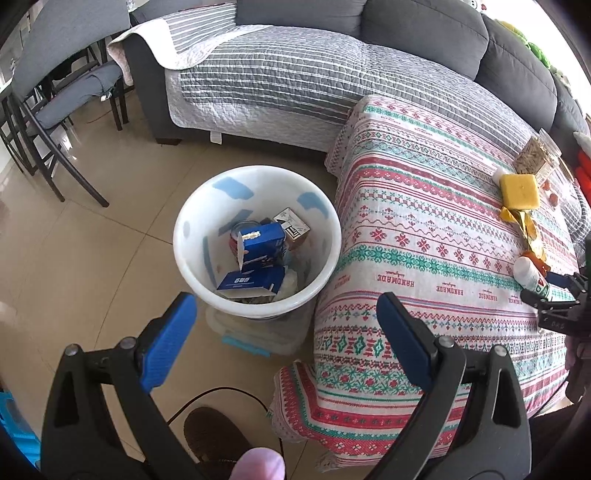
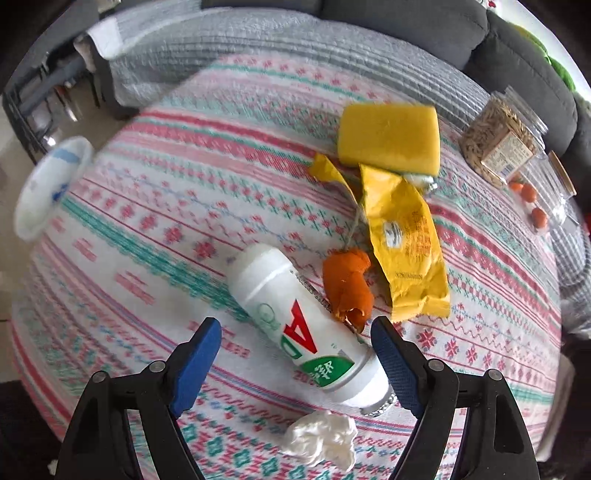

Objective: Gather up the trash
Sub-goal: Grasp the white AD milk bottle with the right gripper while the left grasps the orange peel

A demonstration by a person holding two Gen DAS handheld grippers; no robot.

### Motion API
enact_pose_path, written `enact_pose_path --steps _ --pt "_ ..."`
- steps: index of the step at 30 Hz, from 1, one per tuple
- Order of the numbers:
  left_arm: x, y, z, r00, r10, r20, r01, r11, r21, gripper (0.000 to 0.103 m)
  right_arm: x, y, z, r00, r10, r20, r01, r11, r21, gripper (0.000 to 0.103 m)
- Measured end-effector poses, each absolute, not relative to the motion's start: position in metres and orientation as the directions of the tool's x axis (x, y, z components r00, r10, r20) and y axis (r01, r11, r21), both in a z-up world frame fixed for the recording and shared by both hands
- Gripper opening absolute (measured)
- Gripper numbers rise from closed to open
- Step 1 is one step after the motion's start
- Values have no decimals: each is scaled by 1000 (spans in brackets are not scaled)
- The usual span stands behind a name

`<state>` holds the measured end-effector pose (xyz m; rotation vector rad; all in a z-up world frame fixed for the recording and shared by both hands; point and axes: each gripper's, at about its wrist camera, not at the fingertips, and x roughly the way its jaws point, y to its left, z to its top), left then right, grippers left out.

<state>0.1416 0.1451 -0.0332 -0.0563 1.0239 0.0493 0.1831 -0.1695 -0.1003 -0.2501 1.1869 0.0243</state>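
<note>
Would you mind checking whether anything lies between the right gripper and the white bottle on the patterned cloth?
Nothing visible does: the right gripper is open with the white bottle lying between its fingers. Orange peel and crumpled tissue sit alongside.

Home living room — grey sofa [image 1: 369,33] with striped quilt [image 1: 266,77], patterned tablecloth [image 1: 424,229], dining chair [image 1: 62,74], tiled floor [image 1: 92,251]

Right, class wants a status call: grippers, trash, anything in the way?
Left gripper open, empty, by the bin. Right gripper open, straddling the white bottle lying on the table. Orange peel touches the bottle; crumpled tissue close by.
</note>
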Motion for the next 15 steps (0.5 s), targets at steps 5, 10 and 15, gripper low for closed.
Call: enact_pose_path --steps 5,10,15 --pt "142 139 -33 520 11 -854 -58 998 -22 98 184 -176 -91 370 -67 -927 -126 985 -121 47" --pt "146 120 -30 520 -9 -854 -29 999 -28 98 172 -185 -56 421 45 -906 -115 993 -3 41" --pt "153 84 -27 519 -42 -854 22 999 -35 98 158 -207 -29 465 93 -880 -84 995 61 40"
